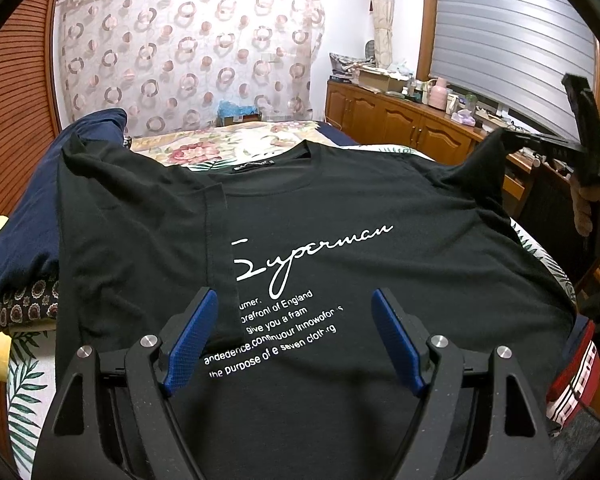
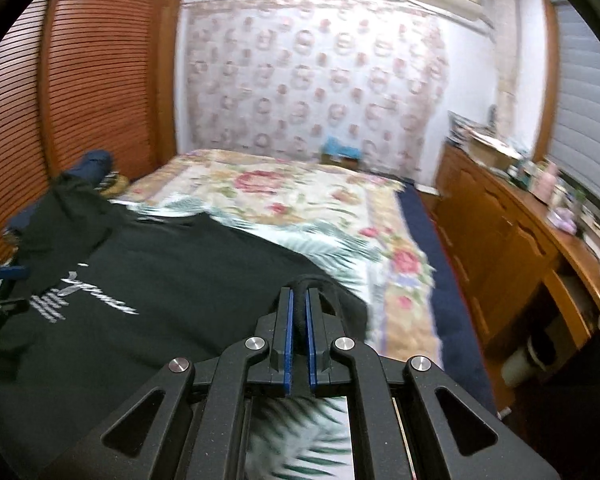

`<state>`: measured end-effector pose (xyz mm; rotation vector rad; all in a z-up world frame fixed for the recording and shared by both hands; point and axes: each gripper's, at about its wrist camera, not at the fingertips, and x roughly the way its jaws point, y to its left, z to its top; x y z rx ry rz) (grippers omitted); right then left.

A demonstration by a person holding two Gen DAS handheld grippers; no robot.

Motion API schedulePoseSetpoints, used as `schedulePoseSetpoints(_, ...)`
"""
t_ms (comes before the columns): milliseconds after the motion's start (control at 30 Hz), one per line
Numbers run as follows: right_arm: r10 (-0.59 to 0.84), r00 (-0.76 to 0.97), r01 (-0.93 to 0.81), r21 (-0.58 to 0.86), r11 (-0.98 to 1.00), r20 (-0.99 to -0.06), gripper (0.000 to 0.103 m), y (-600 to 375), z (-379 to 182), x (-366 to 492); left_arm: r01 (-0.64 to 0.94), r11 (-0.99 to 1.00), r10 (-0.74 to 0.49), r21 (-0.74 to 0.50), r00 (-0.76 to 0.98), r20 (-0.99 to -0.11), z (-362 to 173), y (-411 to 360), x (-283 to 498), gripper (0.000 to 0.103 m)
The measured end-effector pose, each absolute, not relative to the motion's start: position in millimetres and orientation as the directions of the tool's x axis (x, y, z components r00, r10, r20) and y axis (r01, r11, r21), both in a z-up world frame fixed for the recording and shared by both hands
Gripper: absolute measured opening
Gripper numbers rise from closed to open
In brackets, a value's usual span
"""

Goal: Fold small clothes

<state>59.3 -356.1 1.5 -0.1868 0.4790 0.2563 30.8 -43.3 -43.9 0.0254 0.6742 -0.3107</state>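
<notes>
My black T-shirt lies lengthwise, collar away from me; right hand-held gripper pinches its sleeve, left hand-held gripper gapes empty.

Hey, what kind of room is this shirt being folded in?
Most likely a home bedroom: a bed with a floral cover, a wooden wardrobe with slatted doors beside it, and a curtain on the far wall.
</notes>
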Motion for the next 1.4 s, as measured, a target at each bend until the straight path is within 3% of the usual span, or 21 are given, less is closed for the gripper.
schedulePoseSetpoints(267,0.372,0.738,-0.507,-0.099,0.856,-0.563,0.005,-288.2,-38.3,45.4,0.291,0.954,-0.274,-0.077,0.736,-0.619,-43.4,-44.5,31.6,0.08)
schedulePoseSetpoints(500,0.349,0.655,-0.525,-0.071,0.848,-0.671,0.005,-292.8,-88.0,51.2,0.291,0.954,-0.275,-0.078,0.736,-0.619,-43.1,-44.8,31.6,0.08)
schedulePoseSetpoints(733,0.326,0.661,-0.486,-0.054,0.872,-0.676,0.018,-312.2,-84.2,44.7,0.291,0.954,-0.274,-0.077,0.736,-0.619,-43.1,-44.3,31.4,0.08)
schedulePoseSetpoints(800,0.321,0.681,-0.469,-0.056,0.881,-0.658,0.027,-319.0,-74.2,38.4,0.291,0.954,-0.274,-0.077,0.736,-0.619,-43.0,-44.5,31.4,0.08)
schedulePoseSetpoints(867,0.312,0.702,-0.451,-0.06,0.891,-0.64,0.044,-322.3,-56.3,38.2,0.291,0.954,-0.275,-0.077,0.736,-0.619,-42.9,-44.5,31.5,0.08)
schedulePoseSetpoints(933,0.31,0.72,-0.433,-0.054,0.9,-0.621,0.048,-328.8,-48.0,37.5,0.291,0.953,-0.275,-0.078,0.736,-0.619,-42.9,-44.5,31.5,0.08)
schedulePoseSetpoints(1067,0.27,0.741,-0.378,-0.05,0.925,-0.615,0.049,-341.5,-42.6,48.1,0.291,0.954,-0.274,-0.078,0.733,-0.623,-43.0,-44.7,31.5,0.08)
schedulePoseSetpoints(1400,0.253,0.64,-0.305,0.063,0.95,-0.726,0.046,-343.2,-76.6,128.4,0.29,0.953,-0.276,-0.082,0.728,-0.627,-42.5,-45.5,32.6,0.08)
